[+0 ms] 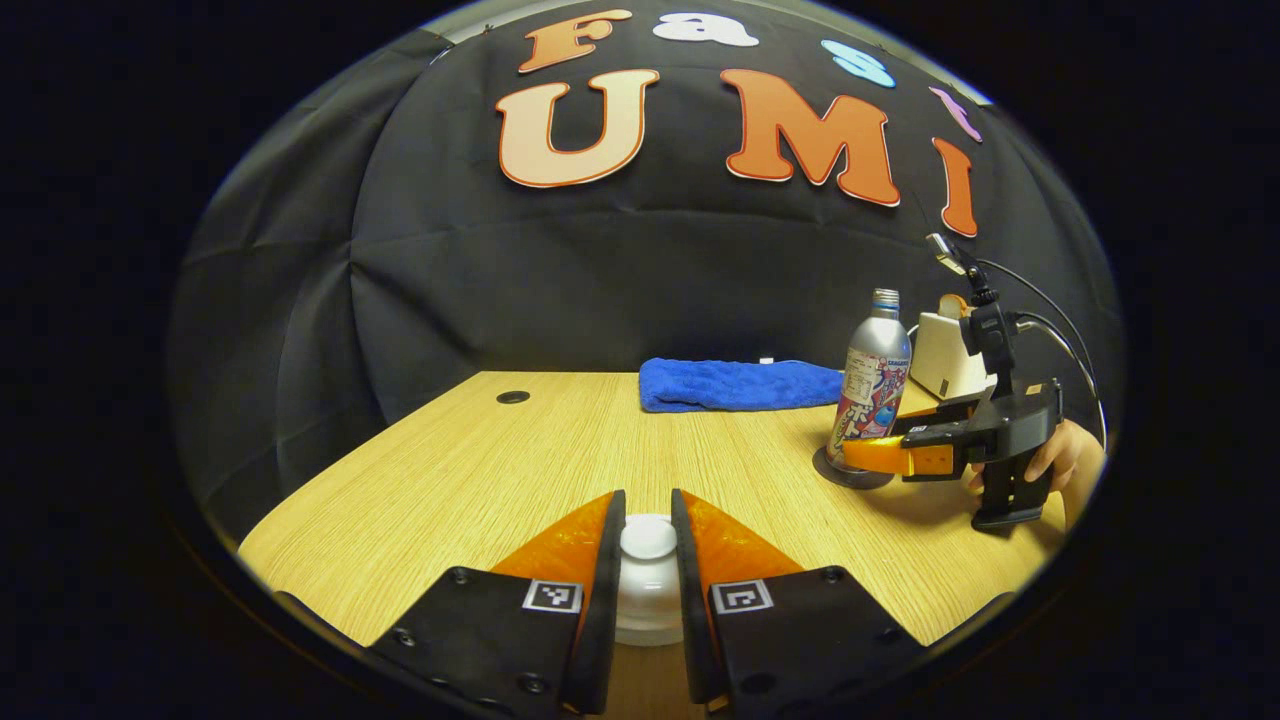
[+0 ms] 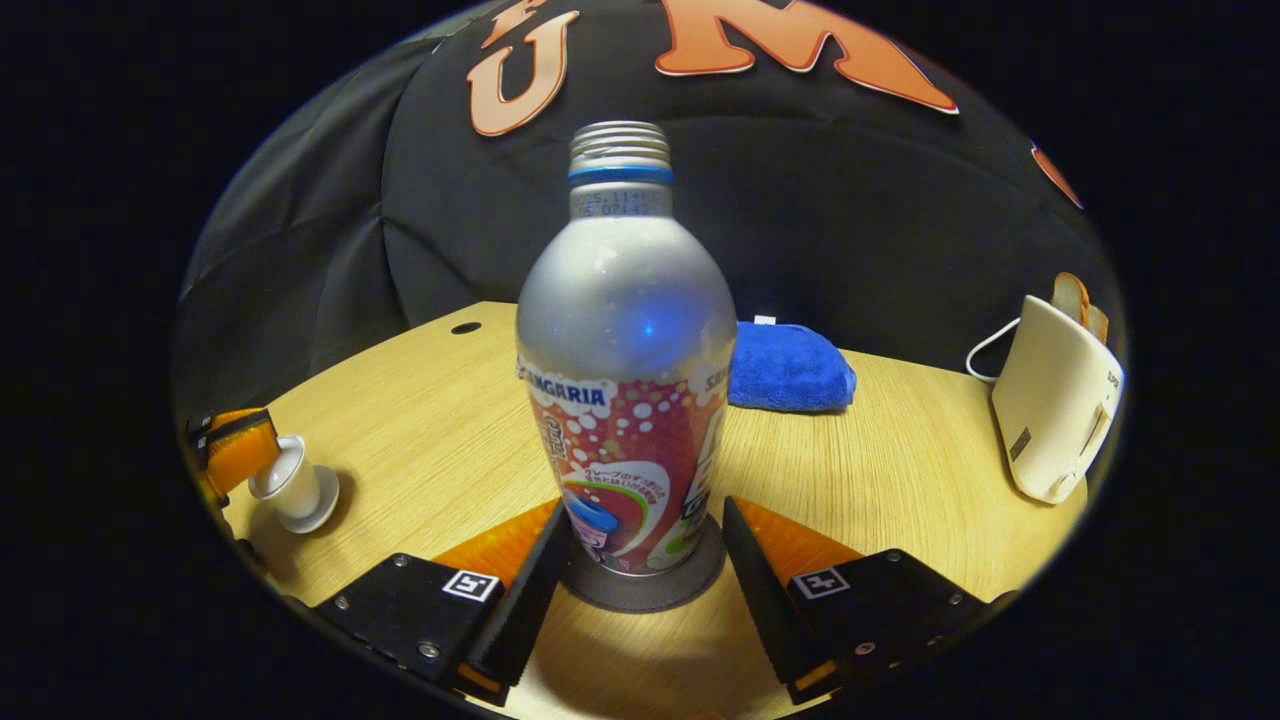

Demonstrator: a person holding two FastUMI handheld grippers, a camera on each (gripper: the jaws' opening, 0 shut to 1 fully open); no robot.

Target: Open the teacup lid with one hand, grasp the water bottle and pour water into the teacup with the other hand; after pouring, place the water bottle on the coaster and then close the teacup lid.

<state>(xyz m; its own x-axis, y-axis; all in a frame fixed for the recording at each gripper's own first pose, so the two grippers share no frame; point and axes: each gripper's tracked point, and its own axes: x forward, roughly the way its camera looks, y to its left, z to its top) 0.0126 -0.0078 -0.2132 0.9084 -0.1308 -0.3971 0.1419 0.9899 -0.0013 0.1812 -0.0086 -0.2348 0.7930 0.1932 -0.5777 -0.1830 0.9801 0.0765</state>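
Fingers of the left gripper [image 1: 648,560] pinch the white teacup lid [image 1: 648,540] at bottom centre of the left gripper view. Right gripper [image 2: 645,560] stands open, flanking the water bottle [image 2: 625,370], upright on the coaster [image 2: 645,590]; teacup [image 2: 292,482] sits lower left.

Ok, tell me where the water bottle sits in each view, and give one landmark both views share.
Left gripper view: water bottle at the right, upright on the dark coaster, the right tool at its base.
Right gripper view: the bottle is centre, close up, standing on the coaster.
Shared landmark: the blue towel, lying behind the bottle.
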